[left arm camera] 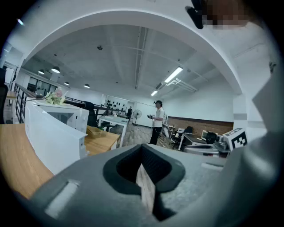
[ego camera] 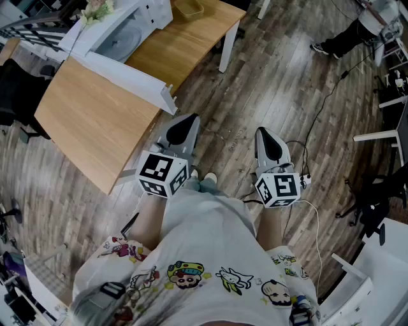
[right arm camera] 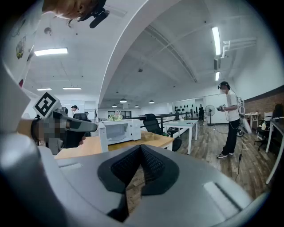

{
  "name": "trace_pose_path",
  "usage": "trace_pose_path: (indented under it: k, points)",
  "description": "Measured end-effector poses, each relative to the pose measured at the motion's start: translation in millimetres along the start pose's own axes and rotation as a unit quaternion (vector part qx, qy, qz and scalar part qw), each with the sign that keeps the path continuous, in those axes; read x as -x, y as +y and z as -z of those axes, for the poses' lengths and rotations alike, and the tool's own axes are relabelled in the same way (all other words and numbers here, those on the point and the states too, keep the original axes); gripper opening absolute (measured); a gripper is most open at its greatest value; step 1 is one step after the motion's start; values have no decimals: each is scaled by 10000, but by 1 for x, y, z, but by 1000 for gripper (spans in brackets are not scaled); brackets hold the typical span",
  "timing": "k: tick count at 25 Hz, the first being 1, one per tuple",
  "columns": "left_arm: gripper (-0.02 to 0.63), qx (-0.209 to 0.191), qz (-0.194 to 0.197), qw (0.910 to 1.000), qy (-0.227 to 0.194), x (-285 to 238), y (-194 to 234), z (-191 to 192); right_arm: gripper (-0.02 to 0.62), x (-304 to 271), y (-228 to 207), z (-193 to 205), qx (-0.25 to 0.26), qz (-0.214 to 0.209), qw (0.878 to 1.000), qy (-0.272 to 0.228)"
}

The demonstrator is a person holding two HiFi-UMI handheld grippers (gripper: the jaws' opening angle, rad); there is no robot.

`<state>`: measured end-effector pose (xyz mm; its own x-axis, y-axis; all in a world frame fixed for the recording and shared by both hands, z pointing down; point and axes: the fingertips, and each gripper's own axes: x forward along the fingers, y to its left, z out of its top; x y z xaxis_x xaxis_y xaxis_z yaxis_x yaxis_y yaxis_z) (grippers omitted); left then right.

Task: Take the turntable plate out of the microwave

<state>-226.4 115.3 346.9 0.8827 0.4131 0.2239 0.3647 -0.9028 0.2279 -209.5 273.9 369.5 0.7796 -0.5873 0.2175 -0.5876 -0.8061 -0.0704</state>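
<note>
- Left claw (ego camera: pixel 183 124), right claw (ego camera: pixel 268 139) pressed together, empty, short of microwave (ego camera: pixel 127 25).
- Head view alone: microwave door (ego camera: pixel 121 73) open.
- Gripper views alone: ceiling lights (right arm camera: pixel 216 40) above microwave.

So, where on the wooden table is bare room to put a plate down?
The widest bare wood lies on the table between the open microwave door and the near corner. A narrower strip runs beside the microwave; the basket crowds its far end.
</note>
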Motion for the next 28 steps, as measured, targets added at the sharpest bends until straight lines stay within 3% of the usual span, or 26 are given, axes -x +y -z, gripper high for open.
trace_pose_path:
  k: [11,16,28]
  points:
    - [8,-36,-142,9998,-129,-3,-22,7,25,28,-25,4,-152,70,9998,-133]
    - [67,17,-191,9997,-142,-6,-26,9,58,35,-33,9,-258,29,9996,-120]
    - [107,71,-211,9996,-154,-48,-5,4,117,0,-57,15,-402,-12,9992,-8]
